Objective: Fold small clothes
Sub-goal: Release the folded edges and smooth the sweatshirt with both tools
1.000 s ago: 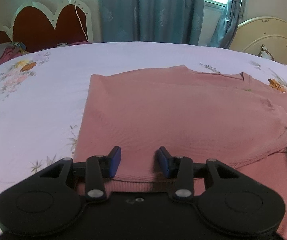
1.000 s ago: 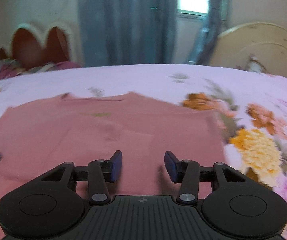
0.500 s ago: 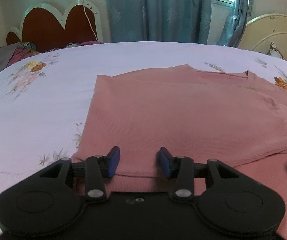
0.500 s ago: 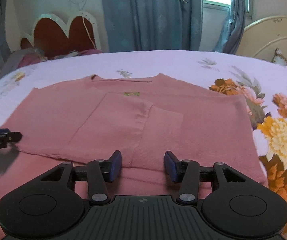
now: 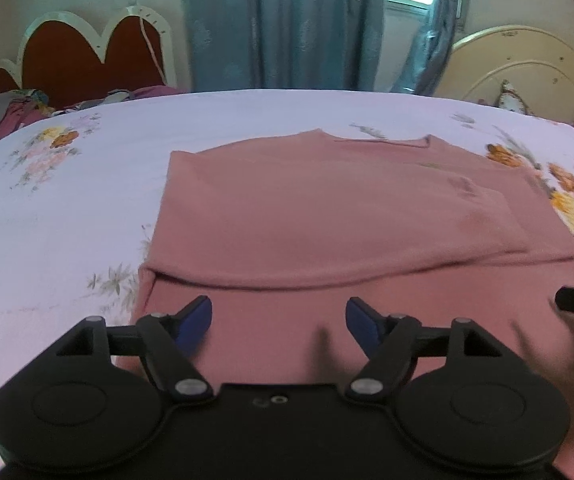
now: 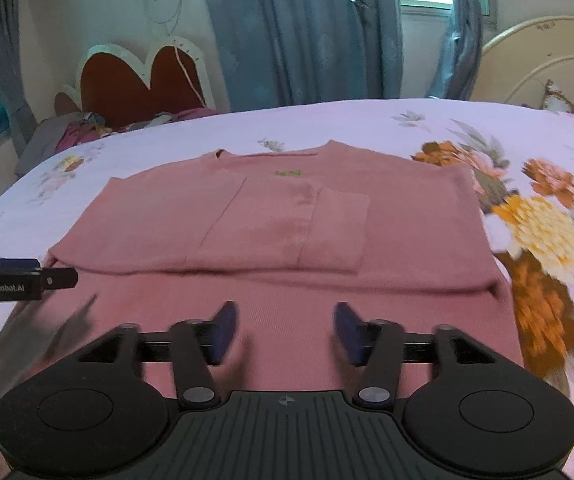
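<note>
Pink shirt [image 6: 287,220] lies flat on the bed [image 6: 367,120], sleeves tucked in, a fold lying across its middle, neckline at the far side. Left tool [image 5: 279,316] and right tool [image 6: 282,322] both hover over the near part of the cloth, jaws opening, nothing between the pads. Floral sheet [image 5: 67,208] underneath.

"GenRobot.AI" stands in pale letters on the side of the left gripper [image 6: 59,278]
</note>
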